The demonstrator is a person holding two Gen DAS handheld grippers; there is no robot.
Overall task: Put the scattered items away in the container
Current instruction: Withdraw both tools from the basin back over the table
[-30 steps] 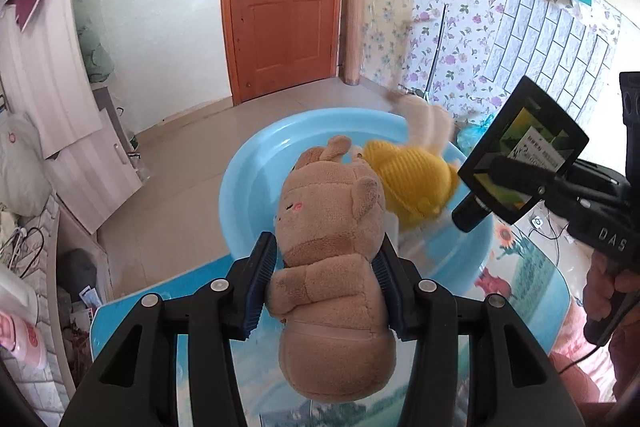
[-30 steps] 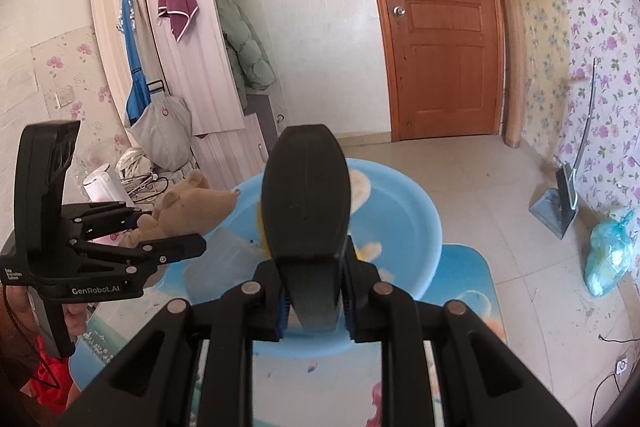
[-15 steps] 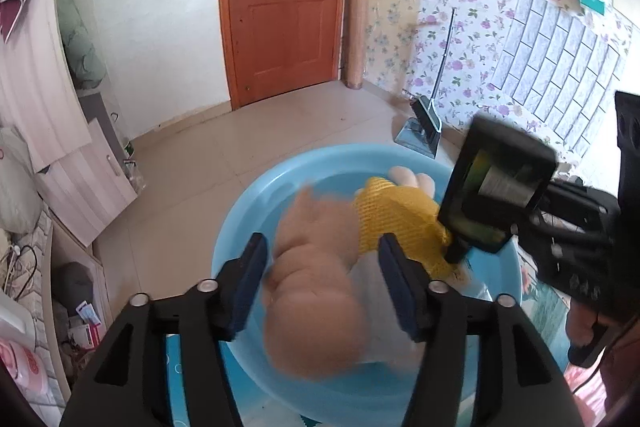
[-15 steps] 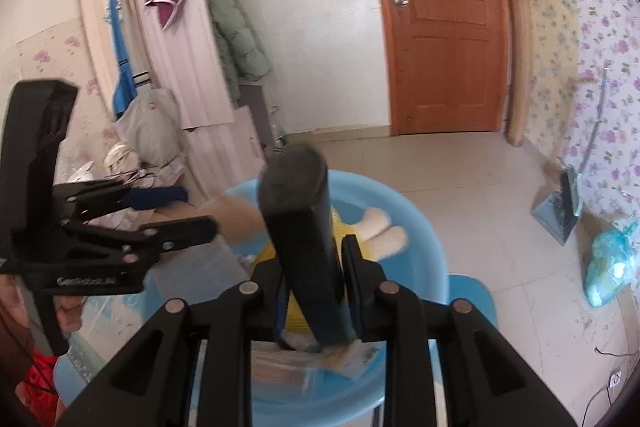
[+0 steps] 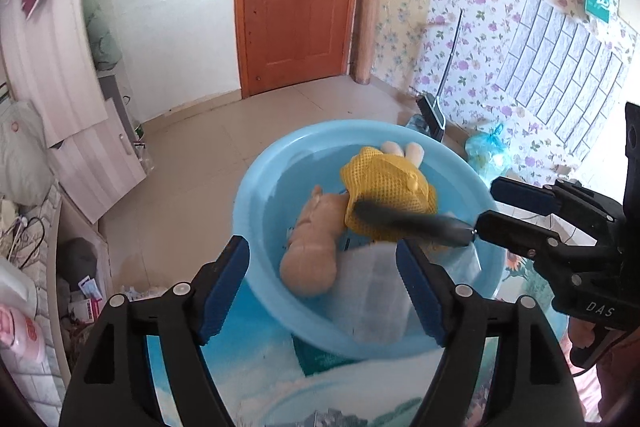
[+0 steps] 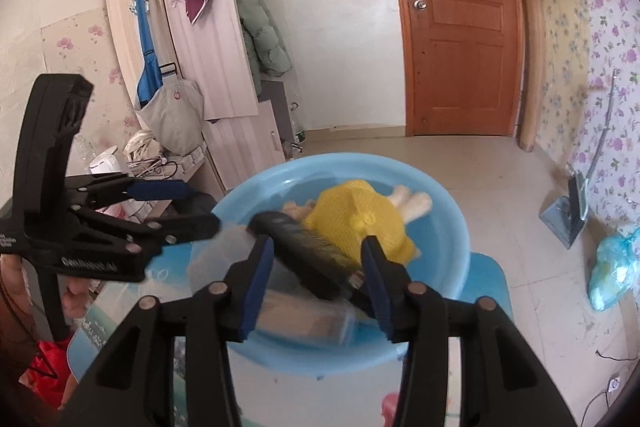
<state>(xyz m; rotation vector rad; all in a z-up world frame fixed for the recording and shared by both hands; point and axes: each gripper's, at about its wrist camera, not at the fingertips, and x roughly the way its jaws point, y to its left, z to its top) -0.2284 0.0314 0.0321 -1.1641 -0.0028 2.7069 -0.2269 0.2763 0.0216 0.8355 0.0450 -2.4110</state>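
Both hand-held grippers, left (image 5: 322, 283) and right (image 6: 318, 279), gape wide, empty. The black bristle brush (image 6: 308, 259) drops into the round blue plastic basin (image 5: 256, 195); lift both straight up, clear of its rim.

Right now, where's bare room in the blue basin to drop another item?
Free: bare floor along the far-left wall of the light blue plastic basin, beyond the tan plush bear. Crowded: the yellow mesh-dressed plush toy fills the far right, the blurred black brush crosses the middle, and a clear plastic box takes the near side.
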